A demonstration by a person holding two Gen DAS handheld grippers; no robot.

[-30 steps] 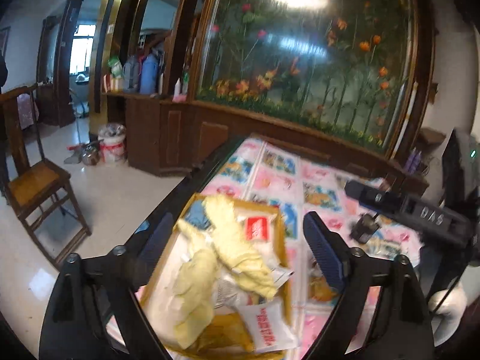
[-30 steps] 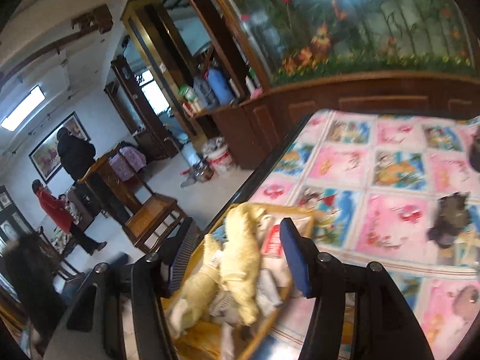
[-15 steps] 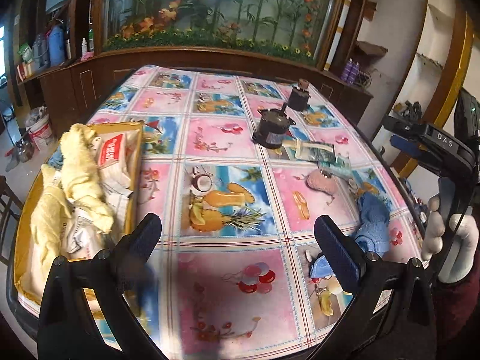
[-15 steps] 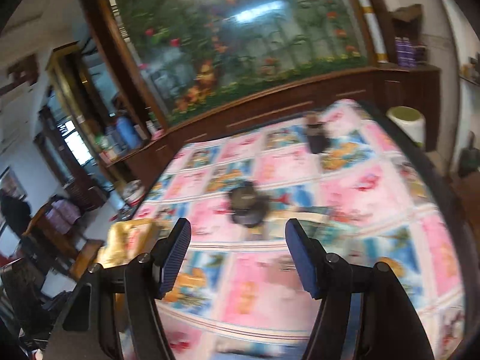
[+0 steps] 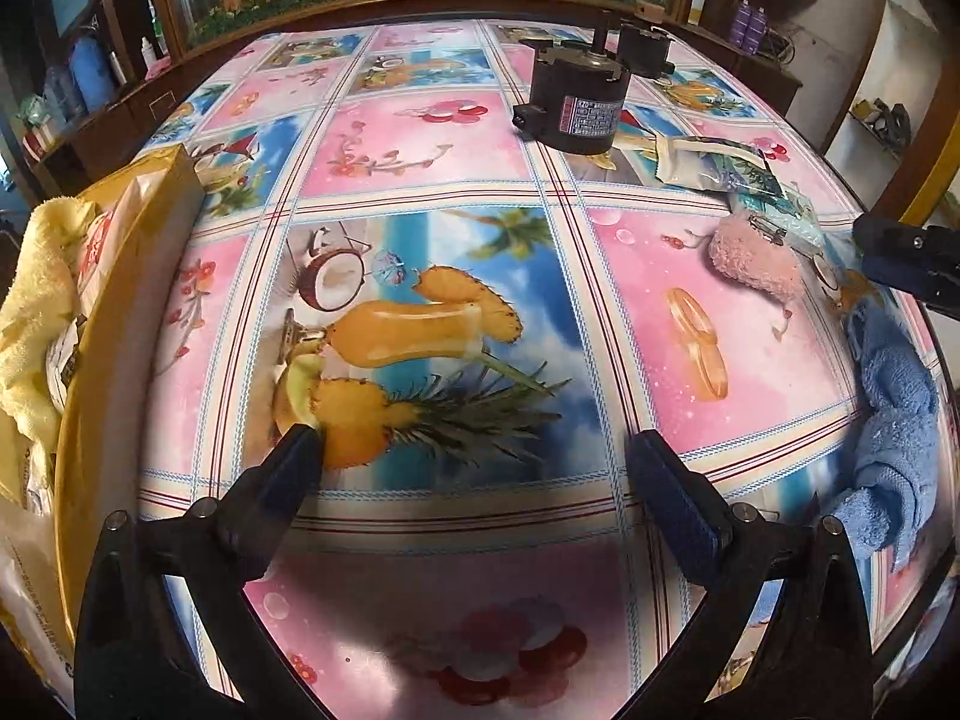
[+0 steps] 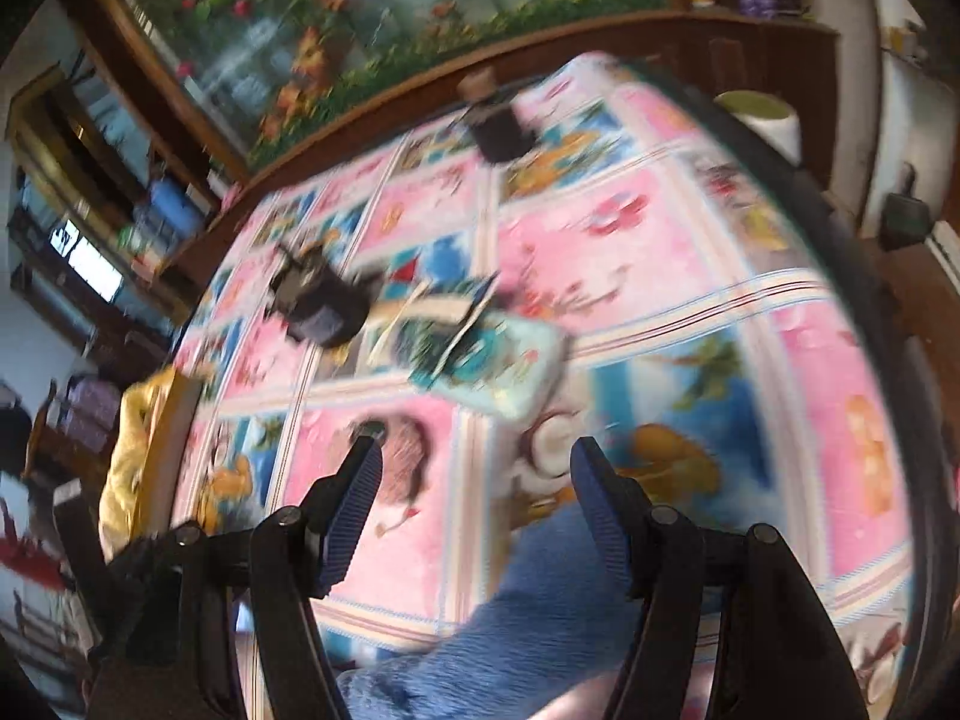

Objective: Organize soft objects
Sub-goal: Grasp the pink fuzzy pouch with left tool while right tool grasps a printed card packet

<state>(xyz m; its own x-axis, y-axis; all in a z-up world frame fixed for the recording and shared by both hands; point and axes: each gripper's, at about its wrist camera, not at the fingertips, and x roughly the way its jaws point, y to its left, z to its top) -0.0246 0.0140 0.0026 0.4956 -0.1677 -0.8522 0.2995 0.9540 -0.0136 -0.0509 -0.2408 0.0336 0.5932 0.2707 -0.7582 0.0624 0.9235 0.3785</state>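
box [image 5: 129, 276] left, towel [image 5: 894, 420] right, on table [image 5: 450, 240]

The left gripper [image 5: 474, 468] is hanging open over the tablecloth [image 5: 420, 276], nothing between its jaws. A yellow towel [image 5: 36, 300] is lying in the box [image 5: 96, 372] at left. A pink pouch [image 5: 753, 261] and blue towel [image 5: 894, 420] are lying at right, beyond them a black motor [image 5: 579, 102].

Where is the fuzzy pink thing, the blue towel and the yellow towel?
fuzzy pink thing [image 5: 757, 258], left wrist view, middle of its fluffy body.
blue towel [image 5: 894, 414], left wrist view, middle of the crumpled cloth.
yellow towel [image 5: 30, 300], left wrist view, the fold hanging over the box.
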